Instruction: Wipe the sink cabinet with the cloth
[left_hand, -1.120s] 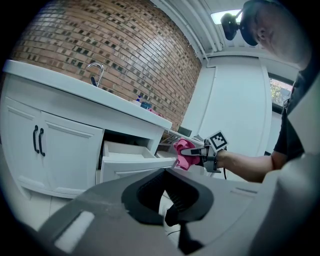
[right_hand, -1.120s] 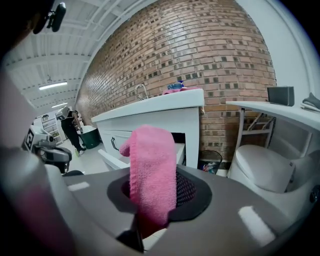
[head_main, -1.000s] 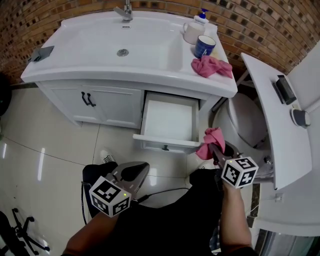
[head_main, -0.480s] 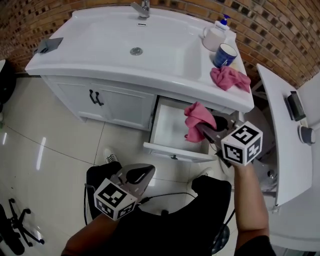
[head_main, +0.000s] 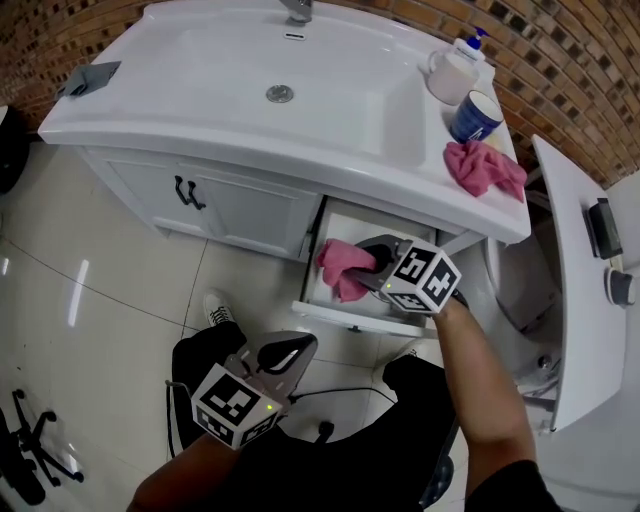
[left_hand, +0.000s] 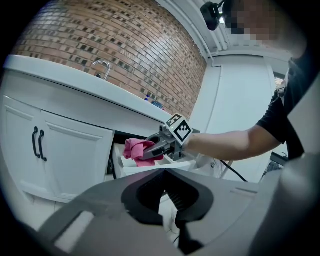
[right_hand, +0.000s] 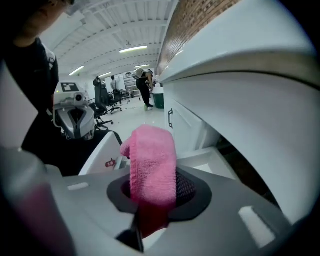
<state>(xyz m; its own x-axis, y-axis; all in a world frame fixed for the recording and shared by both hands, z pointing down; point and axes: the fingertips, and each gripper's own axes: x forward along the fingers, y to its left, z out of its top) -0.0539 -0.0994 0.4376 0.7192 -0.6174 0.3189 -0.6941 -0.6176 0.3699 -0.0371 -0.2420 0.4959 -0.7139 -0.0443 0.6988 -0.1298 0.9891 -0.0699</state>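
A soft pink cloth (head_main: 335, 262) is clamped tight between the jaws of the right gripper (head_main: 364, 270), and a fold of it is seen sticking up past the jaw tips in the right gripper view (right_hand: 152, 167). The cloth is held low inside the open white drawer (head_main: 362, 319) of the white sink cabinet (head_main: 230, 208), just under the edge of the white sink top (head_main: 200, 120). It looks as if the cloth is pressed on the left inner wall of the drawer, but a real touch cannot be made out from these views. The left gripper (head_main: 288, 352) is held low and well apart from the cabinet, near the person's knees, with its jaws together and nothing between them (left_hand: 165, 172). A second crumpled pink cloth (head_main: 486, 168) is left lying on the right end of the sink top, near a blue mug (head_main: 474, 116) and a white soap bottle (head_main: 455, 72). The job is judged to be at an early or middle step: the drawer has been pulled open and is being reached with the cloth, so the inside is likely being done now. No wet marks or streaks can be seen to show which parts are finished. The two shut doors with black handles (head_main: 185, 192) and the drawer front may be left to wipe.
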